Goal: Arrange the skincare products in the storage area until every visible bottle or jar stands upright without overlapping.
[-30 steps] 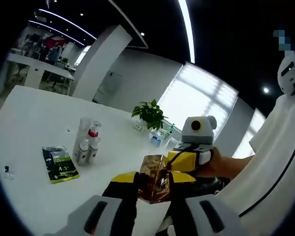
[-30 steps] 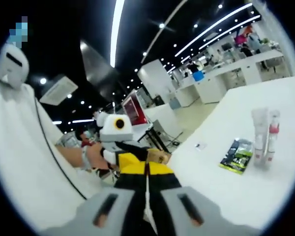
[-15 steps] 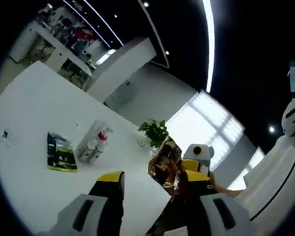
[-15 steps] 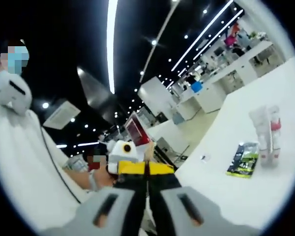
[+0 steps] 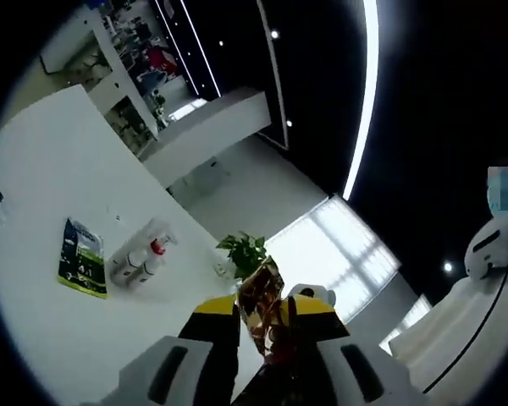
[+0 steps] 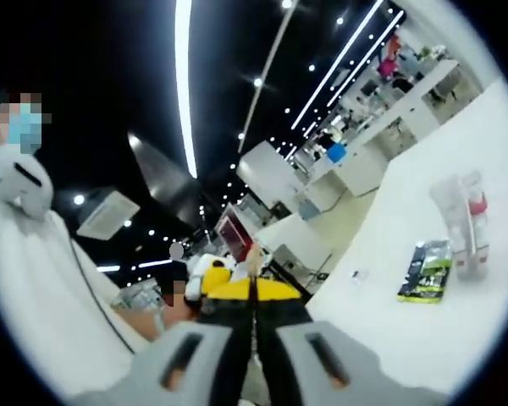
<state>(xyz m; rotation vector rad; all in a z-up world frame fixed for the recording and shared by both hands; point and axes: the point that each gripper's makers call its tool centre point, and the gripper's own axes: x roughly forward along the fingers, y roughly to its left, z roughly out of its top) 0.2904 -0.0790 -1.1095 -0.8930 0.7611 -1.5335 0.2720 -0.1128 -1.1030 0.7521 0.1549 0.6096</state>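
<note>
**Q:** Since a moment ago, what has changed?

**A:** Both hands have lifted and tilted, so more ceiling shows. The left gripper (image 5: 256, 315), whose jaws stood spread half a second ago, now has them pressed onto a crinkled gold foil sachet (image 5: 260, 298). The right gripper (image 6: 252, 292) stays pinched on the sachet's thin edge (image 6: 253, 264), jaws nearly together.

**Q:** Why hold one sachet with both tools?

**A:** My guess — the foil is limp, and two grips keep it flat and steady while it is carried or passed across.

**Q:** Where are the skincare products?

**A:** On the white table (image 5: 34, 194), well away from the sachet. A cluster of white bottles (image 5: 138, 258), one with a red cap (image 5: 158, 246), sits there, and just beside the cluster lies a flat green packet (image 5: 80, 258). In the right gripper view the bottles (image 6: 460, 222) and packet (image 6: 429, 271) sit together too.

**Q:** Are the bottles upright?

**A:** Hard to tell — the view is tilted. A potted plant (image 5: 241, 251) stands behind the sachet.
</note>
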